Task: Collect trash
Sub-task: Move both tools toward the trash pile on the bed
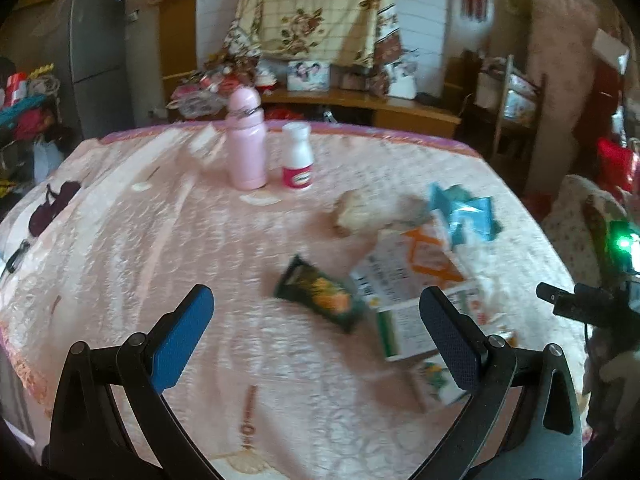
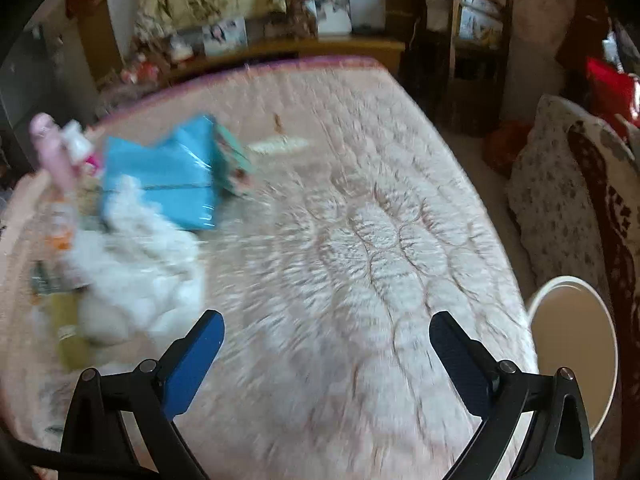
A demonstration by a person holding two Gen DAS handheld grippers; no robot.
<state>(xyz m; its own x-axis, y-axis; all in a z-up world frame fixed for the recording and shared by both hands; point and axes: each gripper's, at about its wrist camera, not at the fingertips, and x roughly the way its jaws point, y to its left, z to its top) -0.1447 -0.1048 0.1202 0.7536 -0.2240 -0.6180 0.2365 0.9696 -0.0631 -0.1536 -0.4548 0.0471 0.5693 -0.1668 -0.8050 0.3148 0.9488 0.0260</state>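
soft daylight, washed-out pink bed cover (image 2: 360,240); both views motion-blurred, fisheye edges bent and dark at corners

Ahead of your left claw (image 1: 316,320), spread wide and holding nothing, bare bed cover (image 1: 168,240) runs clear on its left side. Just ahead between its fingers lies a dark green wrapper (image 1: 320,300), and paper cartons (image 1: 416,292) crowd its right finger. Farther ahead stand a pink bottle (image 1: 245,140) and a white bottle (image 1: 297,156). Your right claw (image 2: 326,352) has open cover ahead; white fluff (image 2: 136,260) and a blue packet (image 2: 164,176) block its left, a white bin (image 2: 576,360) stands off the bed's edge on its right.
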